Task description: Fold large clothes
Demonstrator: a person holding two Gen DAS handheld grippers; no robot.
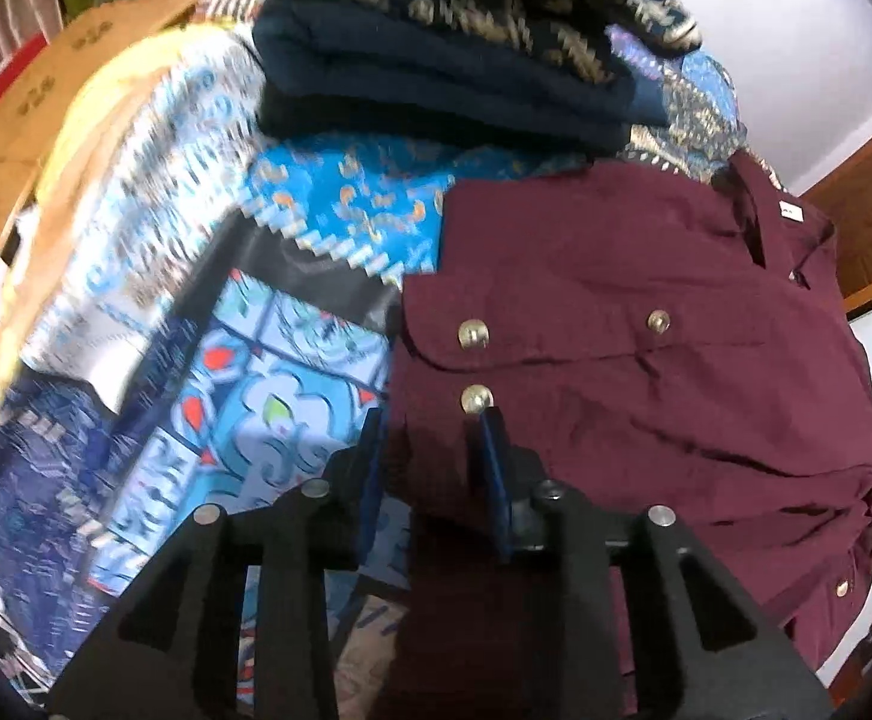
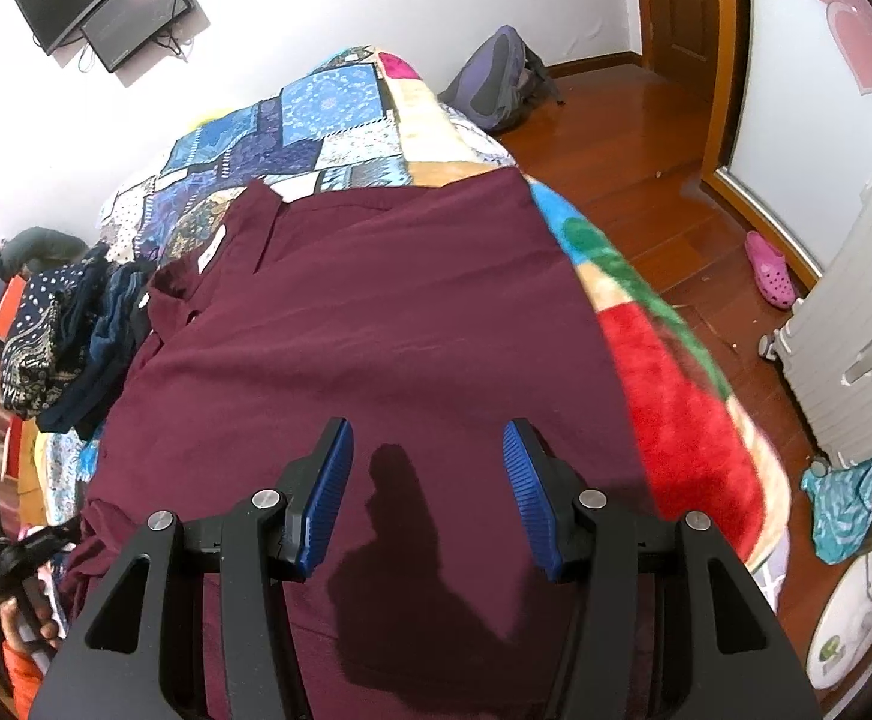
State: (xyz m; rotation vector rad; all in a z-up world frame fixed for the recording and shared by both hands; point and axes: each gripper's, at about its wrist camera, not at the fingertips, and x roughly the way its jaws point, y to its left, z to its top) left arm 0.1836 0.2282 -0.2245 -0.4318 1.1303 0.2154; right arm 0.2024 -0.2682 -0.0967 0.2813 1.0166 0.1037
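A maroon shirt [image 2: 376, 312] with metal snap buttons lies spread on the patchwork bedspread [image 2: 328, 114], collar toward the far end. It also shows in the left wrist view [image 1: 646, 360]. My left gripper [image 1: 430, 420] sits at the shirt's left edge by a cuff with snaps; maroon cloth lies between its blue pads [image 1: 493, 450], jaws partly apart. My right gripper [image 2: 427, 438] is open and empty, hovering just above the middle of the shirt.
A stack of folded dark patterned clothes [image 1: 448, 72] lies on the bed beyond the shirt, also in the right view [image 2: 58, 324]. A red and green blanket [image 2: 676, 408] drapes the bed's right edge. On the wooden floor are a backpack [image 2: 496, 84], a pink shoe [image 2: 769, 270] and a white suitcase [image 2: 862, 330].
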